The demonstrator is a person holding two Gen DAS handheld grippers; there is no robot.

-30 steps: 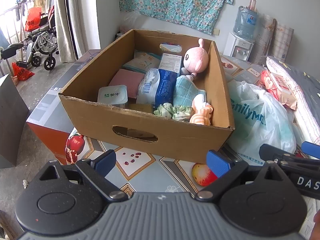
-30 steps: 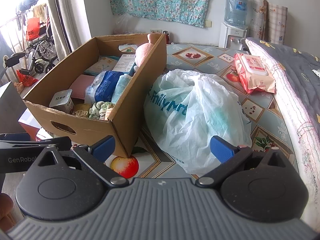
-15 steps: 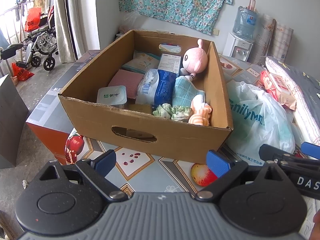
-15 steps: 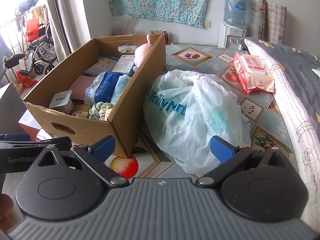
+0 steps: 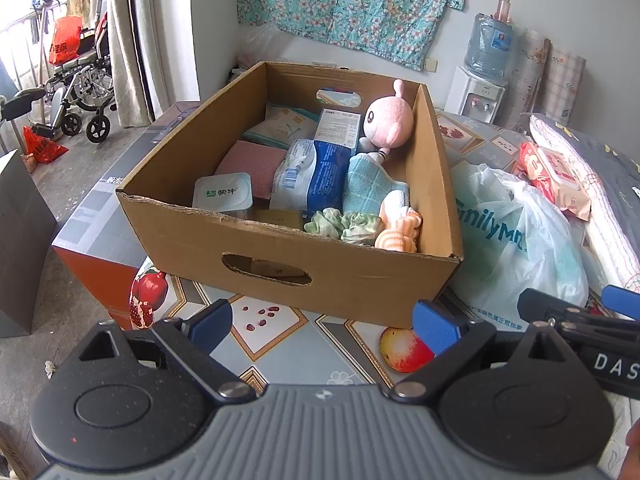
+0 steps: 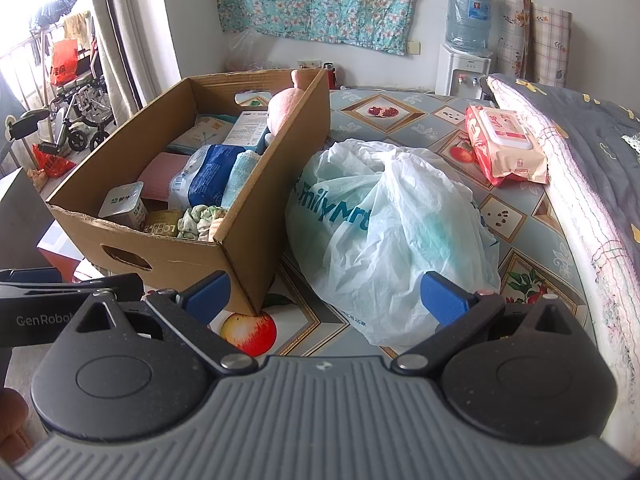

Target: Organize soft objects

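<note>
From the left wrist camera, the left gripper (image 5: 324, 326) hangs above the patterned tablecloth (image 5: 276, 320) with its blue fingers spread wide and nothing between them, just short of the near wall of the cardboard box (image 5: 360, 276). Inside the box, a pink plush (image 5: 390, 120) leans in the far right corner, a light blue cloth (image 5: 366, 190) lies below it, and a green scrunchie (image 5: 344, 226) and an orange-striped sock (image 5: 400, 232) sit against the near wall on the right. A blue-and-white packet (image 5: 312, 174) lies in the middle, a yogurt cup (image 5: 222, 194) sits at the near left, and a pink pad (image 5: 250, 166) lies behind it. A white plastic bag (image 5: 520, 248) rests just beside the box's right wall. The right gripper (image 5: 580, 312) shows at the right edge, low over the table. From the right wrist camera, the right gripper (image 6: 326, 298) is likewise opened wide and empty, hovering over the tablecloth (image 6: 400, 120) with the bag (image 6: 400, 232) in front of it and the box (image 6: 240, 264) ahead to the left, touching the bag. A pack of wipes (image 6: 506, 140) lies farther back near a folded quilt (image 6: 588, 168) along the right side. The scrunchie (image 6: 200, 220) and blue cloth (image 6: 240, 176) are visible inside the box, and part of the left gripper (image 6: 60, 296) enters at the left edge.
</note>
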